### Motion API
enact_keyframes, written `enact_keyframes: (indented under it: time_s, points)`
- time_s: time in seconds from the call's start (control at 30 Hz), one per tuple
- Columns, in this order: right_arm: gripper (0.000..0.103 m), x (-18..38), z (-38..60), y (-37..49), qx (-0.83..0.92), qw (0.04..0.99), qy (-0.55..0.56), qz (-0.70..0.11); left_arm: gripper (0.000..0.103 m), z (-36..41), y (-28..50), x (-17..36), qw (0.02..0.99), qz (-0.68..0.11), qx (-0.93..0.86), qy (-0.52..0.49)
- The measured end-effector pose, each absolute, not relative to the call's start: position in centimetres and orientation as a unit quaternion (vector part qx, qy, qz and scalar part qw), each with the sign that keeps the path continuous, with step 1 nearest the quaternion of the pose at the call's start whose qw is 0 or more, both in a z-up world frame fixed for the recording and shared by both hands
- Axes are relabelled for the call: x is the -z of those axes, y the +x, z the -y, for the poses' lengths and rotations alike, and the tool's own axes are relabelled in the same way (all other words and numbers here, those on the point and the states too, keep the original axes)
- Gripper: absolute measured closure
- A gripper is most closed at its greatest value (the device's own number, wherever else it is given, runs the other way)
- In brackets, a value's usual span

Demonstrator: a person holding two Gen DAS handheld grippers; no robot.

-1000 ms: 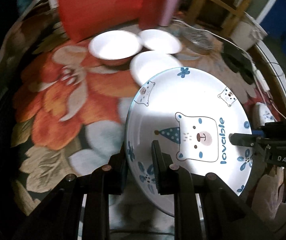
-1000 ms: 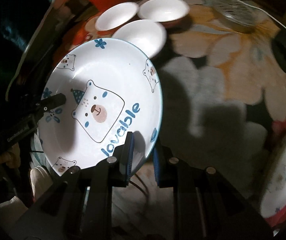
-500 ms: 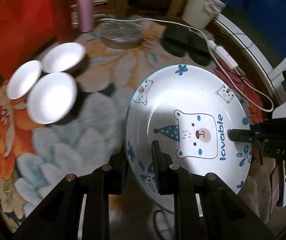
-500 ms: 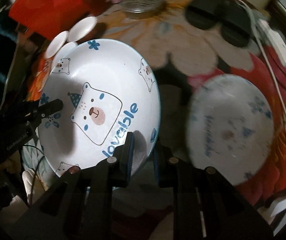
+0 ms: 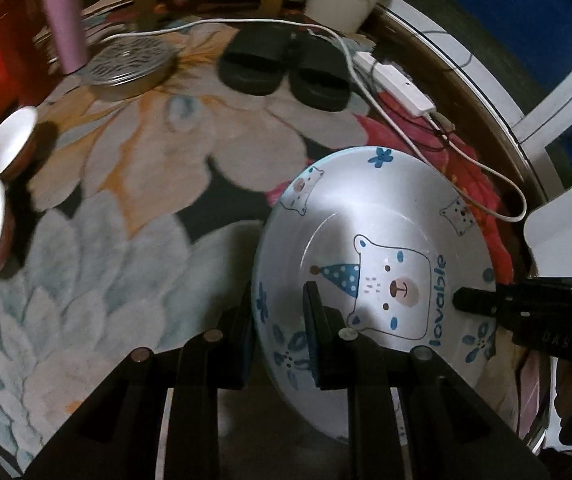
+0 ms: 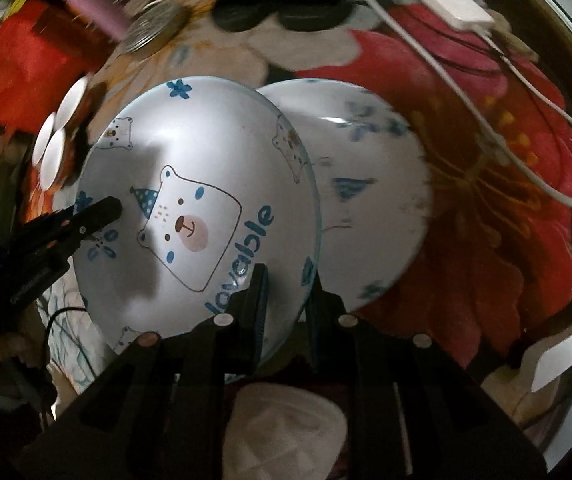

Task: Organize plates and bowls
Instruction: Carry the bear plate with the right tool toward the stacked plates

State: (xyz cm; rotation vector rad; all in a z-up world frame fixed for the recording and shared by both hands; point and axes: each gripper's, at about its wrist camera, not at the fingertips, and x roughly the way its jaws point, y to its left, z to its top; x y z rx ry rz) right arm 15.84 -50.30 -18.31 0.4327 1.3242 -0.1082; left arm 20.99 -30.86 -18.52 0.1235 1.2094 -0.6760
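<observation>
Both grippers pinch the bear plate [image 5: 374,248] by opposite rims: the left gripper [image 5: 280,328] clamps its near left edge, the right gripper [image 6: 284,300] its other side. A second plate [image 6: 370,184] lies just beyond the right gripper, partly beneath the held one.

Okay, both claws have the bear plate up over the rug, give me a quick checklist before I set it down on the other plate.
1. Left claw clamped on bear plate rim: ok.
2. Right claw clamped on opposite rim: ok.
3. Second plate empty, lying on rug: ok.
4. Bear plate centred over it: not ok, offset to one side.
5. Cable clear of second plate: ok.
6. Gap between plates: cannot tell.
</observation>
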Motion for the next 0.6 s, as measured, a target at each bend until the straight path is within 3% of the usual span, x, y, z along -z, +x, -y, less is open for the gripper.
enact_keyframes:
  time_s: [0.6]
  points:
    - [0.085,21.0,55.5,15.3,0.1,0.755,0.244,-0.6,0.082,36.9,21.5,21.7,0.748,-0.581,0.304,0.102]
